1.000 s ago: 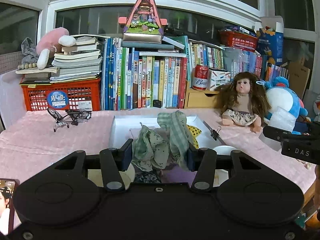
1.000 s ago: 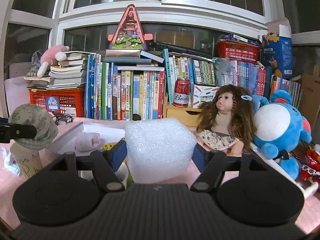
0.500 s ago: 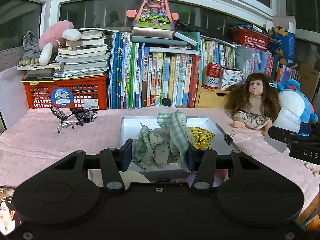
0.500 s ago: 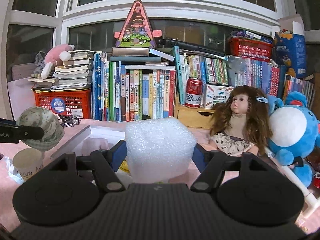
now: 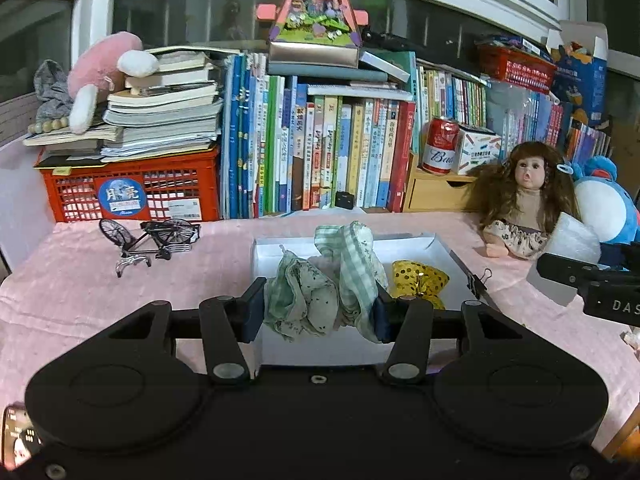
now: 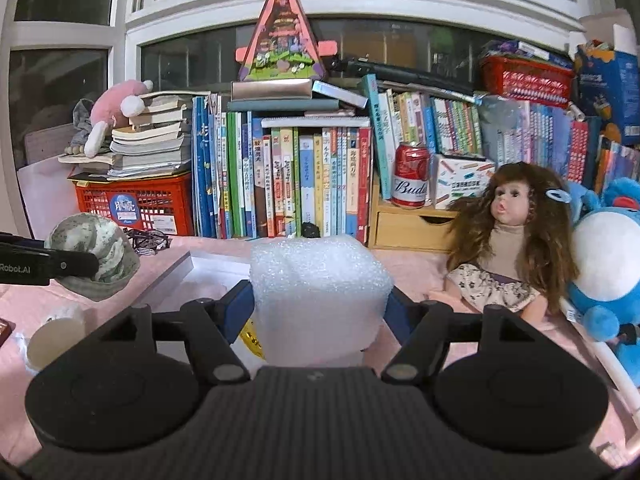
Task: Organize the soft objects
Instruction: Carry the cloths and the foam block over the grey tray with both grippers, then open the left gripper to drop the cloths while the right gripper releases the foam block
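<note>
From the left wrist view, the left hand-held gripper (image 5: 320, 308) is clamped on a crumpled bundle of green gingham and dotted fabric (image 5: 326, 284), its blue pads pressed into either side of the cloth. The bundle hangs just above the near edge of the shallow white cardboard box (image 5: 348, 246) on the pink-clothed surface (image 5: 80, 280). A yellow sequinned bow (image 5: 418, 280) already lies inside the box, to the right. To do this step well, I'd carry the bundle further over the box floor, toward its empty left part, lower it until the cloth sags onto the bottom, and only then let the pads part, so no loose tail drapes over the rim. A small black model bicycle (image 5: 152, 240) stands well off to the left and is no obstacle.

From the right wrist view, the right hand-held gripper (image 6: 320, 308) grips a block of white foam wrap (image 6: 320, 284), squeezed lightly between its pads and held above the surface near the box's right side. The foam is springy; a gentle squeeze is enough, and I'd wait for the left hand-held gripper to clear the box before bringing it in. The long-haired doll in a floral dress (image 6: 508, 248) sits just to the right, so any swing should go left.
</note>
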